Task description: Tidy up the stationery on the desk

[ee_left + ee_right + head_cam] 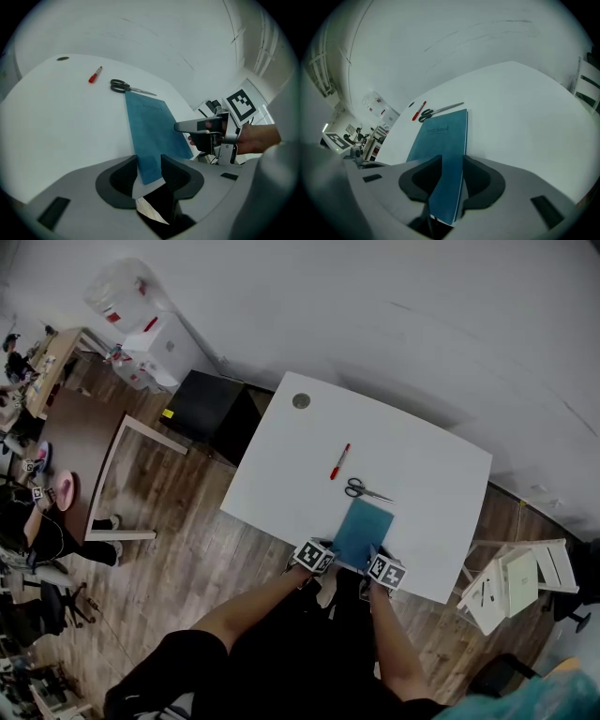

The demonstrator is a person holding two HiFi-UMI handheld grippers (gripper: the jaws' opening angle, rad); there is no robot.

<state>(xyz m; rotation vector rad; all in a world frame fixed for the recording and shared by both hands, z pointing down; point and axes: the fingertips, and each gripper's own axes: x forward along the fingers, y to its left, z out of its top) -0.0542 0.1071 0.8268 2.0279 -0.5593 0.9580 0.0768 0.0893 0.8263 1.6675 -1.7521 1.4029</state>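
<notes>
A teal notebook [363, 531] lies at the near edge of the white desk [422, 465], its near end sticking out over the edge. My left gripper [316, 557] is shut on its near left corner, and the cover [149, 123] runs between the jaws [149, 162]. My right gripper [384, 569] is shut on the near right corner, where the notebook [443, 136] is clamped on edge [451, 165]. Just beyond the notebook lie scissors [366, 490] and, further back, a red pen [339, 462]. The scissors [127, 87] and pen [95, 74] also show in the left gripper view.
A round cable hole [300, 401] sits at the desk's far left corner. A black cabinet [208, 409] stands to the left of the desk, with a wooden frame [117, 486] on the floor beside it. White shelving [517, 579] stands at the right. People sit at the far left.
</notes>
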